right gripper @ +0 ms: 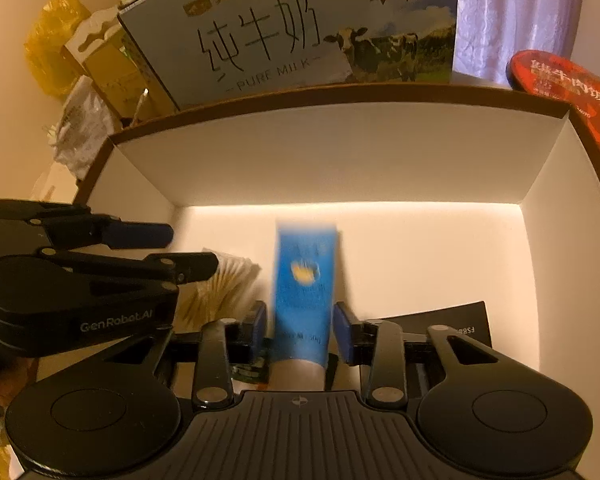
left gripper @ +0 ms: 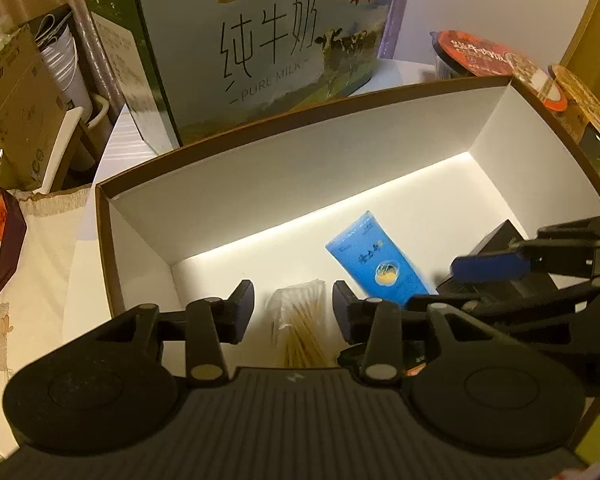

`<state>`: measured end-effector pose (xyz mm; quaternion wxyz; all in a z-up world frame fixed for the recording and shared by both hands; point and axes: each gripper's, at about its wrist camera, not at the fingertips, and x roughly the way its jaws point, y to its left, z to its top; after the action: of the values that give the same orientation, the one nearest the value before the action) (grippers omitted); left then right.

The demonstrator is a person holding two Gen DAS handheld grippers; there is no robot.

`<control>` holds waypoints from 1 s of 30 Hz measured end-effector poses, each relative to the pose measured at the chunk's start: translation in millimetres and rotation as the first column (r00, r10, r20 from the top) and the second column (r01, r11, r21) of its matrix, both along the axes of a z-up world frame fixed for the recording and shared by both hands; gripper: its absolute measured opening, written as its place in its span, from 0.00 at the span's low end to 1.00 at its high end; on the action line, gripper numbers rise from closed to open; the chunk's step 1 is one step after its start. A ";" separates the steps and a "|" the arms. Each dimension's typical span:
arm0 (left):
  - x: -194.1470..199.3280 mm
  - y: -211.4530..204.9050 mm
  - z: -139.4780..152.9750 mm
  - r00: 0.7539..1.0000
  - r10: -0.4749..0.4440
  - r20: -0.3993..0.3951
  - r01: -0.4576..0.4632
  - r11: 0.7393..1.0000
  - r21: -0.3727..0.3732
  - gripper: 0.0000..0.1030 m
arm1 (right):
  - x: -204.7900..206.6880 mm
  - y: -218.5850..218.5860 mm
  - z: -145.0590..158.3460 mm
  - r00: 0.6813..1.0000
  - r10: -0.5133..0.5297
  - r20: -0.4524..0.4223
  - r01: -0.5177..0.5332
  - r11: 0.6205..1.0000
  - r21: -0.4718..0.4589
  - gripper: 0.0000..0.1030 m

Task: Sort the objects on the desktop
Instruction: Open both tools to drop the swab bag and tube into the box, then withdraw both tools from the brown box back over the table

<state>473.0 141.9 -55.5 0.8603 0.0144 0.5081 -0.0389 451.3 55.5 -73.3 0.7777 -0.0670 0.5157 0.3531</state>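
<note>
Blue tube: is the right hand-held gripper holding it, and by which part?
Apparently not held. The blue tube sits within the right hand-held gripper, near its cap end, but both pads look clear of it.

You're in dim, warm-yellow room light. A bright strip falls across the box floor (left gripper: 204, 280) below its shadowed far wall. Blue tube (right gripper: 305, 280) is motion-blurred in right wrist view. Fisheye bends edges, corners go dark.
</note>
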 end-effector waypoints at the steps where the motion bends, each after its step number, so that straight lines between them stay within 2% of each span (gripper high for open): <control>1: -0.8 -0.4 1.0 1.000 -0.001 0.003 0.001 1.000 0.007 0.37 | -0.7 -1.0 1.4 1.000 -0.003 0.008 0.003 1.000 0.005 0.51; 2: -1.4 -1.1 2.1 1.000 -0.002 0.006 0.001 1.000 0.010 0.37 | -1.2 -2.0 2.9 1.000 -0.008 0.019 0.008 1.000 0.001 0.55; 4: -3.4 -1.2 3.9 1.000 -0.002 0.009 0.002 1.000 0.001 0.38 | -2.4 -5.8 6.7 0.999 -0.003 0.035 0.003 1.000 0.001 0.67; 10: -15.6 -6.0 11.7 1.000 -0.007 0.018 0.008 1.000 -0.022 0.51 | -12.3 -25.2 24.7 0.997 -0.020 0.075 0.017 0.999 0.033 0.96; 12: -21.7 -9.1 15.4 1.000 0.000 0.026 0.000 1.000 -0.018 0.65 | -19.3 -30.9 30.9 0.995 -0.024 0.098 0.020 0.999 0.038 0.98; 13: -25.2 -9.4 17.2 1.000 0.007 0.031 -0.007 1.000 -0.015 0.68 | -23.4 -33.6 33.6 0.994 -0.025 0.110 0.021 0.999 0.040 0.98; 20: -55.1 -8.7 31.6 0.997 0.050 0.053 -0.048 0.998 -0.030 0.75 | -46.9 -61.9 43.1 0.987 -0.077 0.143 0.071 0.996 0.046 0.98; 30: -103.6 -17.7 58.0 0.992 0.079 0.102 -0.078 0.997 -0.012 0.77 | -76.4 -89.6 59.2 0.976 -0.121 0.180 0.113 0.992 0.054 0.98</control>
<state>369.4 124.2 2.4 0.8861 -0.0068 0.4634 -0.0062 374.9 -34.1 -14.1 0.8424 -0.0516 0.4374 0.3103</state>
